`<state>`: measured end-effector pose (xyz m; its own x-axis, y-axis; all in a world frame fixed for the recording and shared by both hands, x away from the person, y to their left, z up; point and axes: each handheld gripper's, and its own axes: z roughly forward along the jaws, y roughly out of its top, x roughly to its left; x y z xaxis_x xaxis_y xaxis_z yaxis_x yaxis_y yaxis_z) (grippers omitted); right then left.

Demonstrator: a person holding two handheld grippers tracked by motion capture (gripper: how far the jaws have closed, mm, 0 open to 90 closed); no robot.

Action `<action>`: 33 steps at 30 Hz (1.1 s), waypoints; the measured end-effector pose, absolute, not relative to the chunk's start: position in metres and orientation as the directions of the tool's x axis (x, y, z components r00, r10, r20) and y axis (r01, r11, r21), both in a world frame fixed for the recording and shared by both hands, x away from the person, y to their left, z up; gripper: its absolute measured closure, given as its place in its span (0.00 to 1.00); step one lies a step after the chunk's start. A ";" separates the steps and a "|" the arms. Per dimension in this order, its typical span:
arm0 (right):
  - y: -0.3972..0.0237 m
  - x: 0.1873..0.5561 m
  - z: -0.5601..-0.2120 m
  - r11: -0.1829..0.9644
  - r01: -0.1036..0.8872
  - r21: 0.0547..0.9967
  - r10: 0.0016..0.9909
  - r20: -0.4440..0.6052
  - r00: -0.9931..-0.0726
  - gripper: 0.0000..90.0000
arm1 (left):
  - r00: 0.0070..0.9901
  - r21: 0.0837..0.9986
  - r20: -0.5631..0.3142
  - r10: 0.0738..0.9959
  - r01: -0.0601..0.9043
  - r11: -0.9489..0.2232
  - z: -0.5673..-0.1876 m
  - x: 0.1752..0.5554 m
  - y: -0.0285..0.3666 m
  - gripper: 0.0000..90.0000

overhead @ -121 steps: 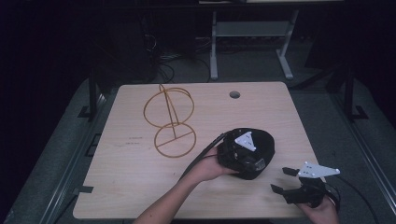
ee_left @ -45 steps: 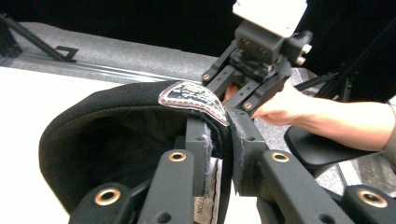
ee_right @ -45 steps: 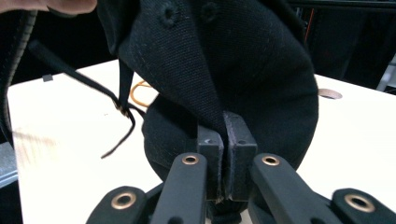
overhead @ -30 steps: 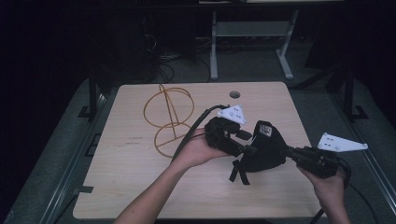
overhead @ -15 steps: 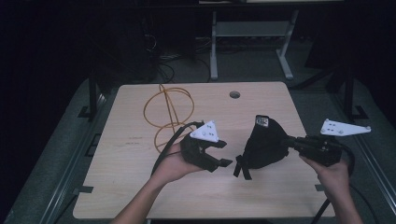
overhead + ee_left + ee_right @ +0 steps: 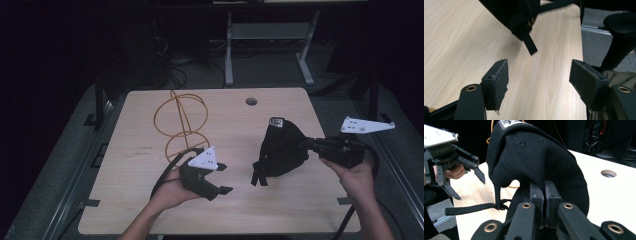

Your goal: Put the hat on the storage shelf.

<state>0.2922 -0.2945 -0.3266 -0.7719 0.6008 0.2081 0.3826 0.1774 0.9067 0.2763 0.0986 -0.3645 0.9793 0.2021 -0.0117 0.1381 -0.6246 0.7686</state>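
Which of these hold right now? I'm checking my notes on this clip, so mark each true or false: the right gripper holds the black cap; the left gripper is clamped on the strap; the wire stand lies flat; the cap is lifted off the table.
1. The right gripper holds the black cap: true.
2. The left gripper is clamped on the strap: false; its jaws are open with nothing between them.
3. The wire stand lies flat: false; it stands upright on the table.
4. The cap is lifted off the table: true, hanging from the right gripper.

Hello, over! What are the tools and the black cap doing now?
Right tool clamped on black cap, lifted off table. Left tool just opened, nothing between jaws. Orange wire stand well aside, nothing blocking.
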 end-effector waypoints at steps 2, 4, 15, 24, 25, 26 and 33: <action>-0.294 0.294 -0.324 0.176 0.385 0.906 0.599 0.212 -0.772 0.96 | 0.977 0.768 -0.007 0.215 0.143 -0.624 -0.368 0.275 0.103 0.33; -0.293 0.296 -0.321 0.176 0.385 0.906 0.596 0.213 -0.774 0.96 | 0.975 0.770 -0.002 0.221 0.143 -0.622 -0.371 0.274 0.109 0.33; -0.277 0.305 -0.293 0.207 0.359 0.910 0.595 0.174 -0.785 0.96 | 0.963 0.773 0.021 0.269 0.155 -0.615 -0.388 0.267 0.138 0.32; -0.258 0.319 -0.271 0.222 0.330 0.917 0.565 0.155 -0.811 0.96 | 0.958 0.779 0.017 0.286 0.166 -0.605 -0.397 0.264 0.143 0.30; -0.257 0.320 -0.268 0.223 0.329 0.917 0.562 0.155 -0.812 0.96 | 0.957 0.777 0.023 0.289 0.164 -0.608 -0.398 0.264 0.143 0.30; -0.255 0.322 -0.266 0.227 0.328 0.917 0.559 0.153 -0.815 0.96 | 0.956 0.779 0.025 0.292 0.164 -0.605 -0.399 0.264 0.144 0.30; -0.239 0.331 -0.250 0.244 0.304 0.921 0.534 0.133 -0.835 0.96 | 0.952 0.776 0.027 0.305 0.173 -0.606 -0.402 0.264 0.148 0.28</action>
<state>0.3310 -0.2388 -0.2496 -0.8346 0.5345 0.1333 0.3037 0.2445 0.9209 0.2644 0.1481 -0.4020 0.9519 0.3053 0.0265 0.1728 -0.6062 0.7763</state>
